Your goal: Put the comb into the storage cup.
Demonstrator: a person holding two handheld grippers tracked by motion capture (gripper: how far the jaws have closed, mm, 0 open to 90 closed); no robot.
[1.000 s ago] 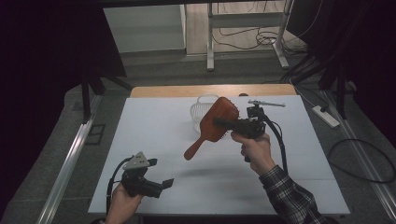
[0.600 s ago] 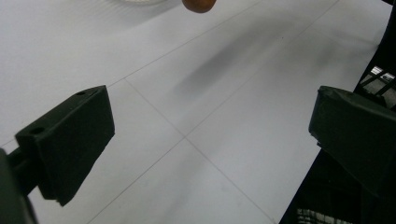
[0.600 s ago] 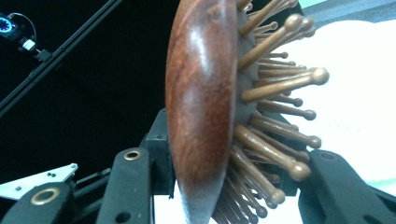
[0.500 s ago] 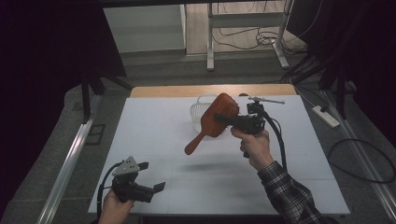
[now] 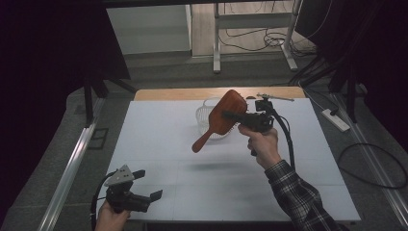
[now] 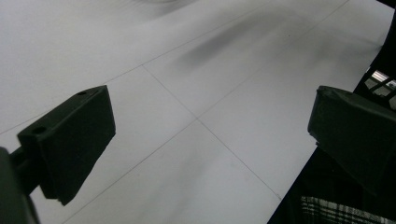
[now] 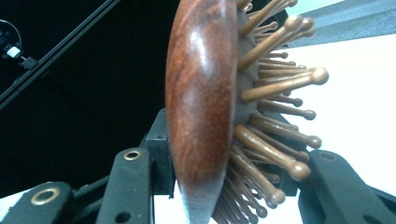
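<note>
since a second ago the left gripper (image 5: 153, 196) has drifted toward the table's (image 5: 159, 144) near edge, jaws wide apart and empty. right gripper (image 5: 230, 117) is clamped on the wooden hairbrush (image 5: 223, 117), held in the air above the table, handle slanting down-left, in front of the white basket (image 5: 204, 114).
</note>
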